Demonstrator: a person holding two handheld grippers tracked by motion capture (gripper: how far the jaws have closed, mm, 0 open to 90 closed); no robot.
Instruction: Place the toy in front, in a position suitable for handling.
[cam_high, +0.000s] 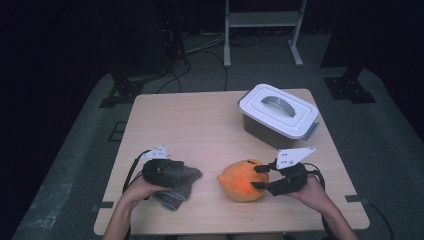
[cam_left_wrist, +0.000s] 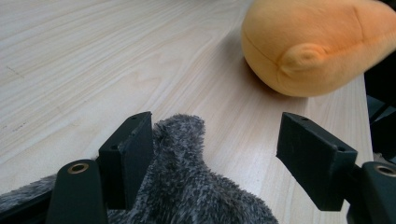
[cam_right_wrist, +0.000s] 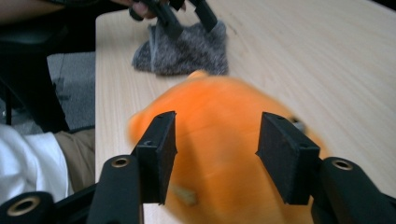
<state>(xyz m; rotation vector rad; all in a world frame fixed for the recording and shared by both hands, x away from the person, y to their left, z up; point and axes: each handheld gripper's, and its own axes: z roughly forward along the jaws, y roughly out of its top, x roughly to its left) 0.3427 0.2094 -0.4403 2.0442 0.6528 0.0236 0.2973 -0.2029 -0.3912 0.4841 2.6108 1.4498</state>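
While both grippers sit low at the near edge of the wooden table (cam_high: 200, 125), each works a different soft thing. At the left, the left gripper (cam_high: 167, 172) rests over the grey furry cloth (cam_left_wrist: 187, 186), jaws spread wide — one touches the fur, the other stands clear. Near it to the right lies the orange plush toy (cam_high: 242, 181); the right gripper (cam_right_wrist: 215, 154) straddles it with jaws apart, not clamped. Farther back stands a lidded white box (cam_high: 277, 115).

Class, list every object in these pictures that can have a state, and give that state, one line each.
Storage box: lid on, shut.
Orange plush toy: lying on the table, between the right claw's open jaws.
Grey furry cloth: crumpled, under the left claw.
Left claw: open.
Right claw: open.
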